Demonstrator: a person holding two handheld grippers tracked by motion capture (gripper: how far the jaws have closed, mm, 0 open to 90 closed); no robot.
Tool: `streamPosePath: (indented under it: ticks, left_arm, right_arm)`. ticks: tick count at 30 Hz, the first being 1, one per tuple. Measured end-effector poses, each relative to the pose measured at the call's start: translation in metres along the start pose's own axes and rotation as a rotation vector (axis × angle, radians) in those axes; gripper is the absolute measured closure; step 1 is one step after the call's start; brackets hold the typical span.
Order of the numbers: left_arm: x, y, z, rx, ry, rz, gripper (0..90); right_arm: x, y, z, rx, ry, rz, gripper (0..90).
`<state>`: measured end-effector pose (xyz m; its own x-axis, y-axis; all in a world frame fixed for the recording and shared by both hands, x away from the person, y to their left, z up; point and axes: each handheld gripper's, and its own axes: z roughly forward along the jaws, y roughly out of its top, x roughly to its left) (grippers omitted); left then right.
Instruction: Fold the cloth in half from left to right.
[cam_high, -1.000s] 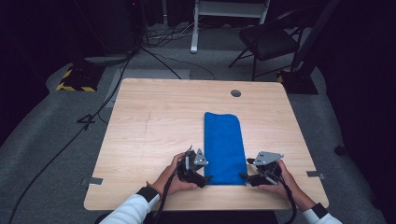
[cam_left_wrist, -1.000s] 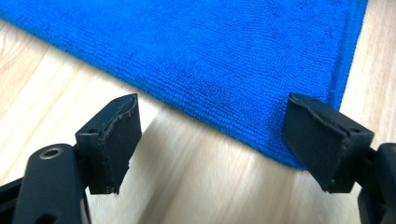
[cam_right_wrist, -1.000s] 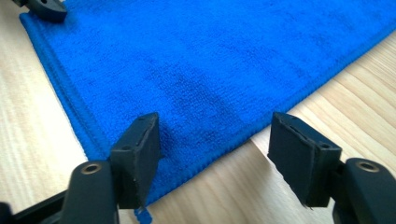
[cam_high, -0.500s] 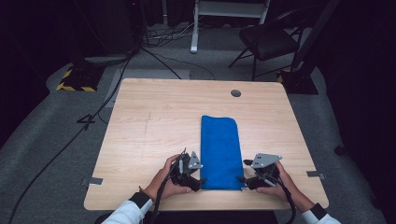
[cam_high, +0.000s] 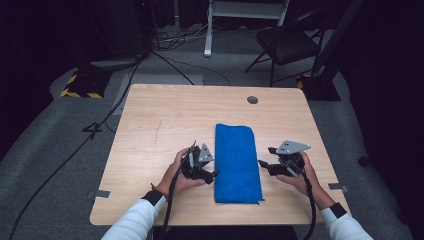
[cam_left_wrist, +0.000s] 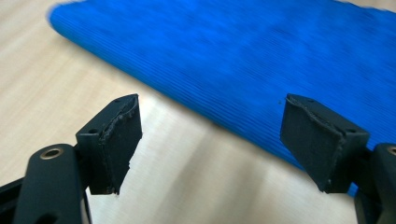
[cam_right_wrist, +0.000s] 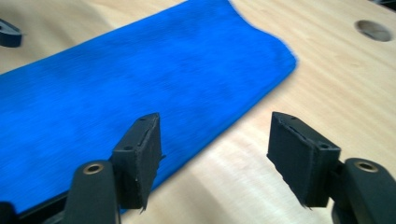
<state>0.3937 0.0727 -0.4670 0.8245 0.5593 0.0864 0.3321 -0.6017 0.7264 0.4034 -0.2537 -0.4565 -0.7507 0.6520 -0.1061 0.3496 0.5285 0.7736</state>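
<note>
Tongs flanking a folded blue cloth

Light wooden bench carries a folded blue ribbed microfibre cloth, laid as a long rectangle running from the near edge toward the middle, slightly right of centre. A round grommet hole sits in the bench surface beyond the cloth's far end.

Left tongs rest just beside the cloth's left edge, held in the person's left hand. In the left gripper view the jaws stand wide apart with nothing between them; bare wood and the cloth edge lie ahead.

Right tongs sit just beside the cloth's right edge, held in the right hand. In the right gripper view the jaws are likewise spread and empty, the left jaw over the cloth edge, the right jaw over bare wood.
</note>
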Motion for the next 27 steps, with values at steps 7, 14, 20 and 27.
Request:
streamPosePath:
  ticks: [7, 14, 20, 27]
  left_arm:
    - [0.027, 0.013, 0.015, 0.001, 0.032, -0.037, 23.4]
    - [0.048, 0.025, 0.034, 0.026, 0.052, -0.136, 26.0]
    - [0.059, 0.037, 0.051, 0.044, 0.072, -0.148, 26.3]
    - [0.072, 0.048, 0.065, 0.05, 0.097, -0.152, 26.4]
  right_arm:
    - [-0.022, 0.014, 0.017, 0.01, -0.047, 0.022, 42.3]
    - [-0.036, 0.026, 0.036, 0.027, -0.073, 0.051, 43.1]
    - [-0.043, 0.036, 0.054, 0.028, -0.097, 0.067, 43.4]
    - [-0.05, 0.053, 0.073, 0.049, -0.079, 0.081, 42.9]
